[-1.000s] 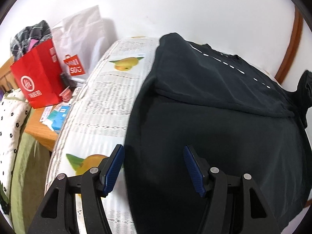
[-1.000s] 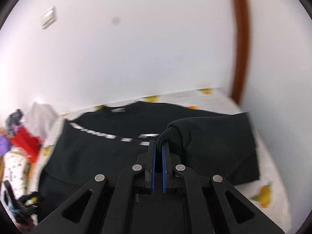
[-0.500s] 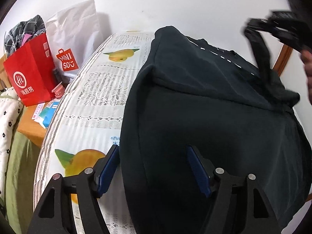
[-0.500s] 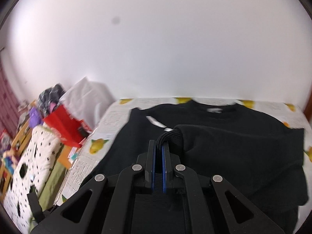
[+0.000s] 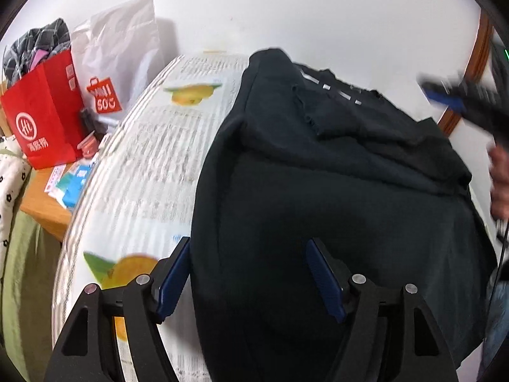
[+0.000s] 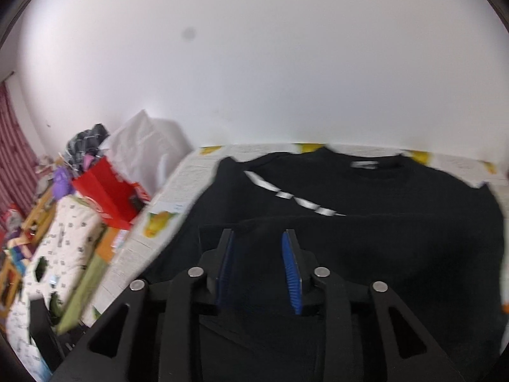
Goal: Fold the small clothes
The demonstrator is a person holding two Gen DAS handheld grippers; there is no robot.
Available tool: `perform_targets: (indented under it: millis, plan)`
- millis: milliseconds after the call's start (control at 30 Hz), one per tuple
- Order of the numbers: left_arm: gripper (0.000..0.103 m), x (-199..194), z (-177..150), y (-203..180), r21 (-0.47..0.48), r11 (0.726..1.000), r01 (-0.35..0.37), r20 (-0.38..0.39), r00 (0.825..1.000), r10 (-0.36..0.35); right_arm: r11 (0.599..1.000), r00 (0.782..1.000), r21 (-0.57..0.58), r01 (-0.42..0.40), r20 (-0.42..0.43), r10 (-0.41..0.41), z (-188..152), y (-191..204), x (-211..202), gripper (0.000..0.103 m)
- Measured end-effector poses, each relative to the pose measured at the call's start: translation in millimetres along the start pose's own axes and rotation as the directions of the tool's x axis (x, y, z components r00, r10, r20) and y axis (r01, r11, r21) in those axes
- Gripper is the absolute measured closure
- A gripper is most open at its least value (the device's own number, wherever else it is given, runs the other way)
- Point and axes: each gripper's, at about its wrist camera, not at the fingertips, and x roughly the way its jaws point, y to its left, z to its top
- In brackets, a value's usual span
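The left gripper (image 5: 245,281) hangs low over the near part of a black sweatshirt (image 5: 334,191), its blue-padded fingers (image 5: 173,281) spread wide with nothing between them; the left pad sits at the garment's left edge and the right pad over the dark cloth. Whether the pads touch the fabric cannot be told. The right gripper (image 6: 259,269) points toward the wall above the same sweatshirt (image 6: 366,232), its jaws parted and holding nothing. In the left wrist view that gripper (image 5: 458,95) shows as a blurred dark shape with a blue pad at the far right, above the garment's right side, with the person's hand (image 5: 499,181) just below it.

A red paper shopping bag (image 5: 44,111) stands to the left of the table, with checked grey cloth and something pink poking out of its top. Behind it leans a white Miniso bag (image 5: 117,60); what it holds is not visible.

The sweatshirt lies flat on a table covered by a white tablecloth (image 5: 152,159) printed with text and yellow fruit. Its collar lies toward the wall, a dashed white stripe crosses the chest, and a sleeve is folded across the body. A lower wooden surface (image 5: 44,200) beside the table carries small blue and white packets. The wall (image 6: 254,63) is plain white, and a brown wooden frame (image 5: 474,63) rises at the right.
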Motion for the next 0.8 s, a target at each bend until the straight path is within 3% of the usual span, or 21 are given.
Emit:
perform_targets:
  millis: [100,167,267,400,533,733,800]
  plan:
    - [0.034,-5.2,13.8,-8.3,0.028,1.0,-0.012,0.027,1.0,0.011,0.992,0.992,-0.003,0.125,-0.018,-0.125,-23.1,-35.4,-22.9,0.071]
    - [0.034,-6.2,25.6,-16.3,0.047,0.999,-0.006,0.039,0.999,0.005,0.975,0.975,-0.019,0.22,-0.035,-0.22,-41.3,-59.2,-35.4,0.071]
    - [0.034,-5.8,42.2,-30.2,0.072,0.997,0.002,0.051,0.999,-0.005,0.956,0.952,-0.004,0.292,-0.09,-0.291,-67.1,-96.9,-46.4,0.071]
    - [0.034,-2.3,58.8,-46.8,0.092,0.996,0.007,0.056,0.998,-0.012,0.942,0.938,0.063,0.329,-0.134,-0.319,-89.9,-138.8,-52.2,0.071]
    - [0.034,6.8,67.6,-56.7,0.101,0.995,-0.017,0.051,0.999,0.012,0.939,0.941,0.127,0.321,-0.153,-0.301,-99.7,-164.8,-46.2,0.071]
    - [0.037,29.3,72.1,-68.2,0.13,0.991,-0.036,0.004,0.999,0.036,0.941,0.939,0.094,0.325,-0.152,-0.309,-100.0,-163.3,-23.2,0.072]
    - [0.042,40.3,72.9,-72.1,0.148,0.988,-0.038,-0.022,0.999,0.042,0.93,0.926,0.063,0.362,-0.139,-0.351,-100.6,-160.6,-15.3,0.073]
